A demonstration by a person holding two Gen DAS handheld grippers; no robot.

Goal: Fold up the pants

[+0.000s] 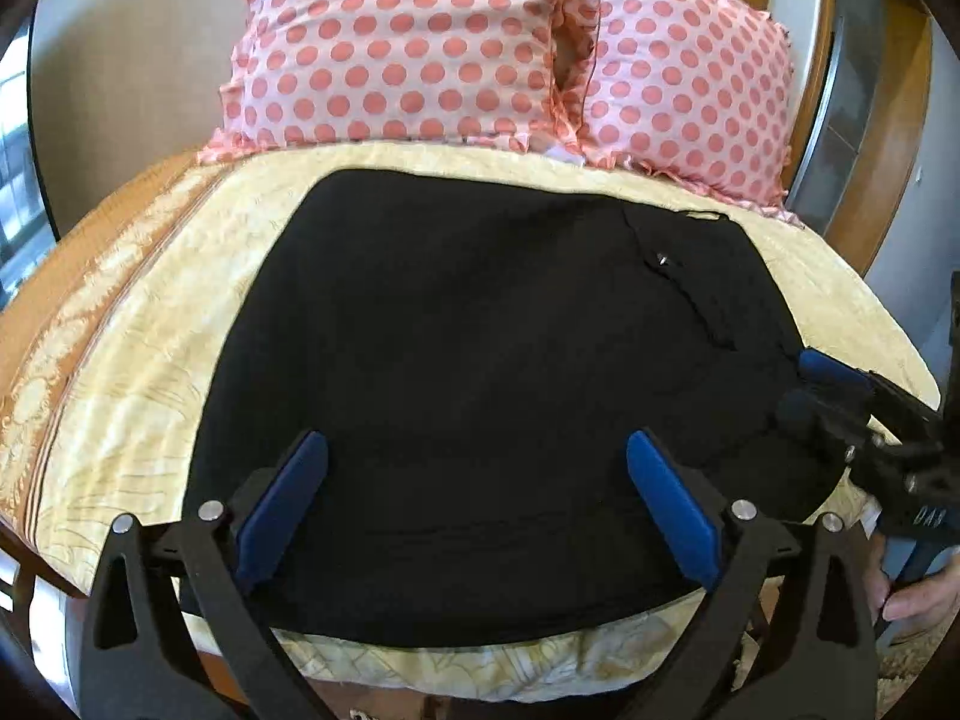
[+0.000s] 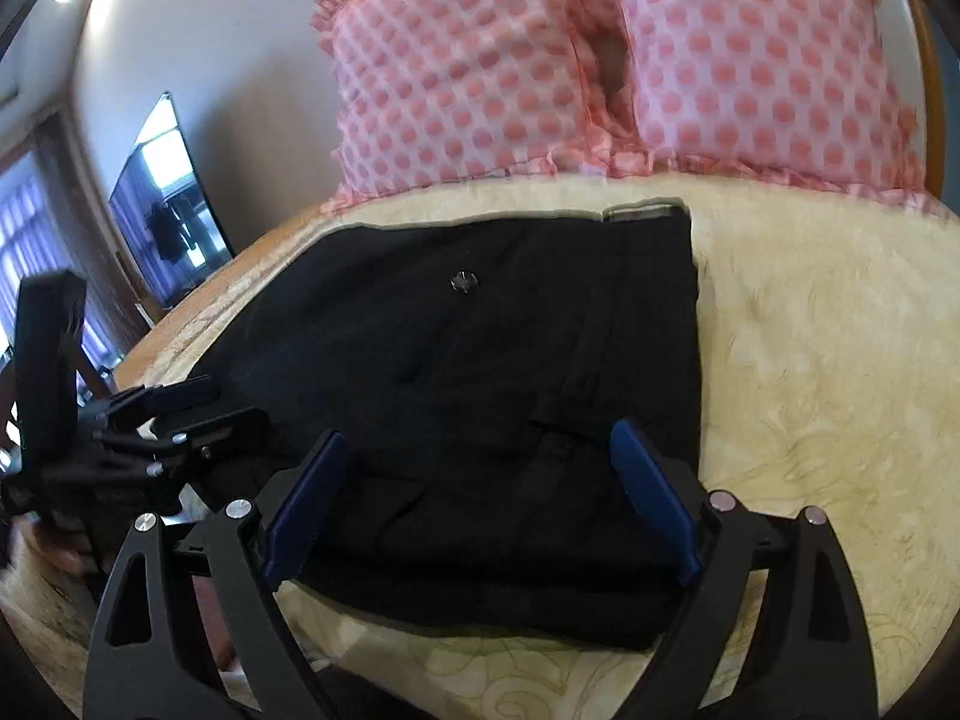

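Both grippers wide open, holding nothing: left gripper (image 1: 477,501) and right gripper (image 2: 477,495) over near edge of pants (image 1: 480,396) on bed (image 1: 150,360). Pants run left-right across me, waistband nearer the right gripper, so I'd fold sideways

We see a bed (image 1: 138,324) with a pale yellow patterned cover, two pink polka-dot pillows (image 1: 396,42) at its head, a plain light wall (image 2: 240,60) behind them, a dark screen (image 2: 171,204) left of the bed, a bright window (image 2: 24,252) beyond it.
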